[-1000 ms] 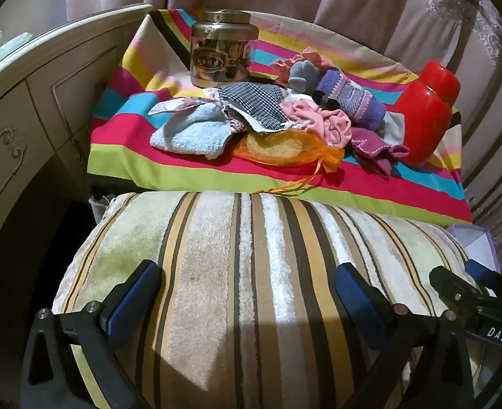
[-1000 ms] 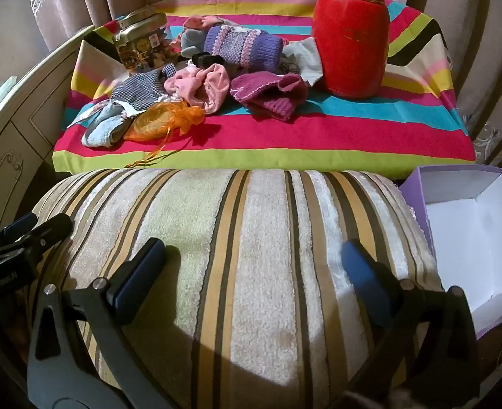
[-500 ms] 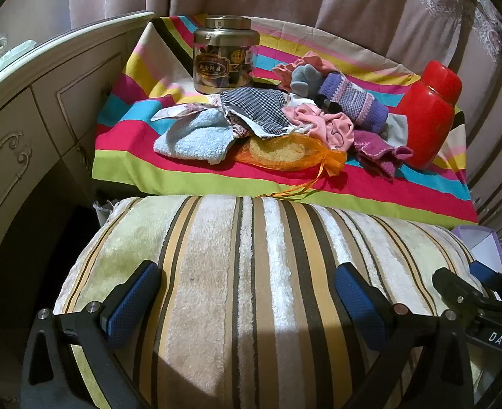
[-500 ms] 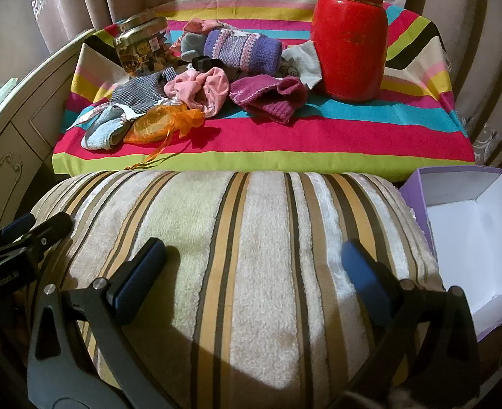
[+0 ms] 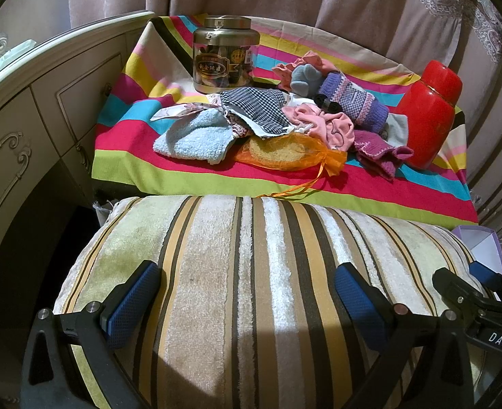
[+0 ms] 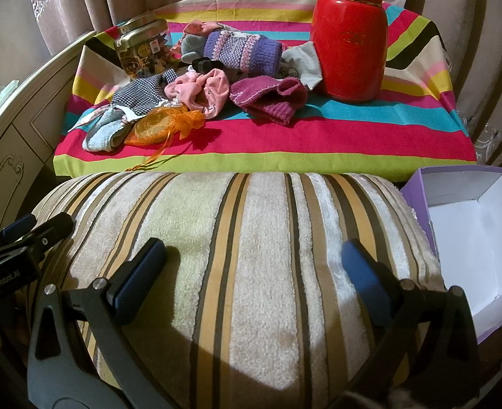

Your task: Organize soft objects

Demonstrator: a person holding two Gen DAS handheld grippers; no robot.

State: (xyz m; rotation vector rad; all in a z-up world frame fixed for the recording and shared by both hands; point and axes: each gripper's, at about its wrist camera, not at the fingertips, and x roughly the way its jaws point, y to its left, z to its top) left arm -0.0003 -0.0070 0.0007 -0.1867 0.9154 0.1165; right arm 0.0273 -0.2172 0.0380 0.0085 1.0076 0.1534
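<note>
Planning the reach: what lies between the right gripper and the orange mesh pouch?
The striped cushion fills that stretch below the right gripper; beyond it, striped cloth reaches the orange mesh pouch. Right wrist view.

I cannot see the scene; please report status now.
Both grippers open, above striped cushion. Soft pile untouched. Red jar beside it.

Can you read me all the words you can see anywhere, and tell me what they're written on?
"DAS" on the right hand-held gripper, seen from the left wrist.
"GenRobot.AI" on the left hand-held gripper, seen from the right wrist.
The jar label has gold characters and small stickers, too small to read surely.
The red canister bears a faint gold emblem, unreadable.
</note>
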